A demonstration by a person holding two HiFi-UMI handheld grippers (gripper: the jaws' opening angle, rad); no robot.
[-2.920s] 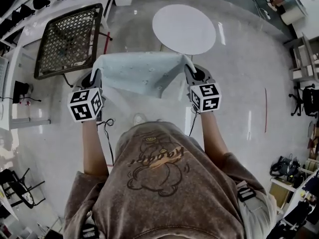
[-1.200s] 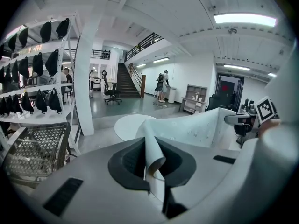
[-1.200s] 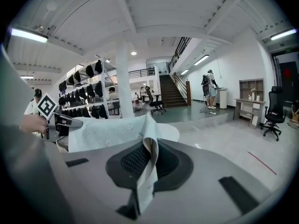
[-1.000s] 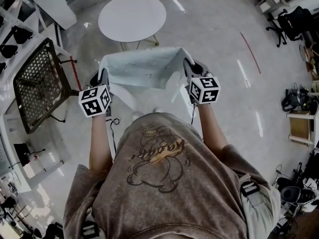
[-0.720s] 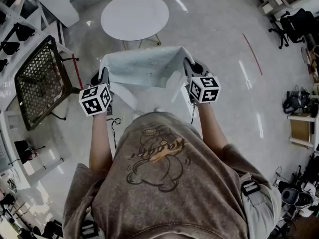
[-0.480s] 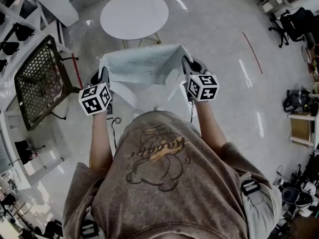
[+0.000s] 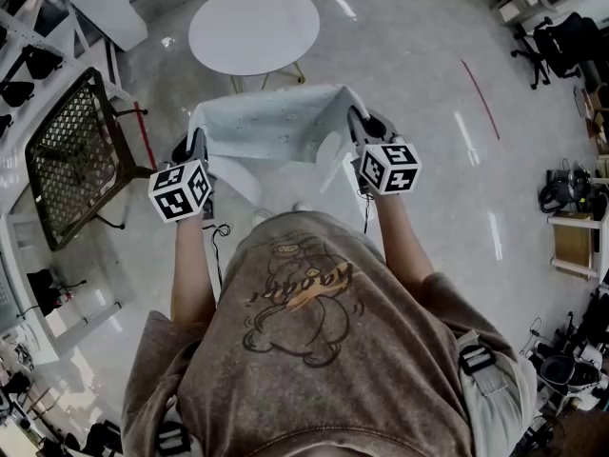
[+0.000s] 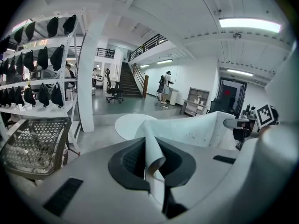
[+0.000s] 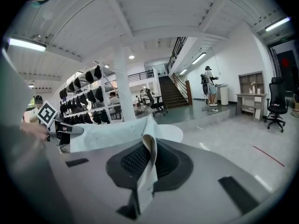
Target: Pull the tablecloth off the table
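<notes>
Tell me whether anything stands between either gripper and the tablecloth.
Nothing visible does. The left gripper and the right gripper are each shut on an end of the tablecloth, which hangs stretched between them, apart from the round table beyond.

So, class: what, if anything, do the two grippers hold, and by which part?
The tablecloth: the left gripper and right gripper are each shut on a fold at opposite ends of it.

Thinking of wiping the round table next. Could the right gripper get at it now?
Probably not: the right gripper is shut on a tablecloth corner, and the round table stands beyond the stretched cloth, apart from it.
</notes>
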